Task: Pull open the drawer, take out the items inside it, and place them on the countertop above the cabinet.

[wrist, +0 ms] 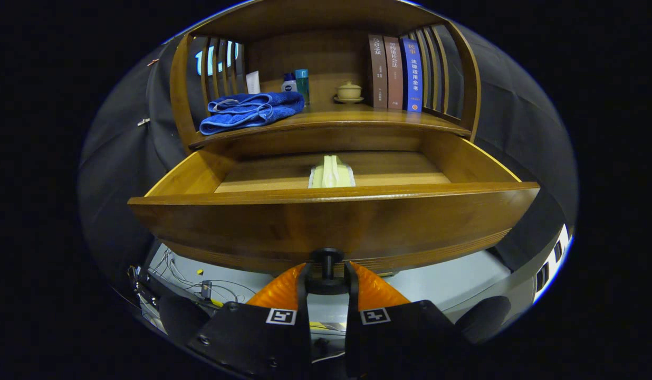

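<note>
Currently: drawer (334, 221) open; gripper (327, 274) clenched on its knob (327, 264), lower centre. Next: release, reach pale packet (331, 173) inside.

The gripper (327, 270) is reaching straight forward and level, its two fingers (284, 290) lying side by side and pointing ahead. They are drawn close together, closing from both sides on the drawer knob (327, 259) that sits between their tips.
</note>
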Available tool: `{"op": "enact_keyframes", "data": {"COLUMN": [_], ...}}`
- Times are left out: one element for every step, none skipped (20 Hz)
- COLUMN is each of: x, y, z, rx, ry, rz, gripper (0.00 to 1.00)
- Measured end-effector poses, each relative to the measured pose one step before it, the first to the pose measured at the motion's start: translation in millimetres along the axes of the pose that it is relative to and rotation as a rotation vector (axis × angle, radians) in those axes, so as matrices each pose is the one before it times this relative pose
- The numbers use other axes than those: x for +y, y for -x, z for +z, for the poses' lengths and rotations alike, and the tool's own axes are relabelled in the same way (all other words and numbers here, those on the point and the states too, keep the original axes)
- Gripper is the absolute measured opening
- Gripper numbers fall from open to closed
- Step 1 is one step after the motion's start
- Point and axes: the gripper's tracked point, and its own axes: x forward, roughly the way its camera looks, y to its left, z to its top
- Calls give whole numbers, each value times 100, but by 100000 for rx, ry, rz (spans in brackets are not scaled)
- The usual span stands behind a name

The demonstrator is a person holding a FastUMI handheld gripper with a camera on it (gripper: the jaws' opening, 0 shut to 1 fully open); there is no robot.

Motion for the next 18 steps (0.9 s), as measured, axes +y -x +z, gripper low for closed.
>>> {"op": "enact_keyframes", "data": {"x": [-42, -72, -30, -15, -13, 49, 56, -65, -17, 6, 36, 78, -330, -479, -415, -226, -288, -96], "y": [183, 120, -114, -88, -41, -70, 222, -44, -10, -99, -178, 208, -131, 826, 400, 865, 886, 1406], "z": [-156, -218, -252, -385, -457, 416, -209, 7, 83, -58, 28, -77, -637, -158, -360, 385, 837, 1256], "rx": [190, 323, 669, 971, 1522, -1695, 40, 328, -402, 334, 504, 594, 1656, 1532, 890, -1137, -2535, -3761], "ry": [-275, -29, -72, -58, 215, -502, 242, 551, 134, -296, -666, -1056, 141, 32, -48, -365, -429, -721], "rz": [-100, -106, -72, -166, 21, 15, -67, -27, -423, -153, 391, -30, -1280, -2049, -1799, -1314, -1615, -520], "gripper": [29, 29, 29, 29, 29, 29, 29, 29, 30, 35, 39, 51, 63, 76, 88, 100, 100, 100]}}
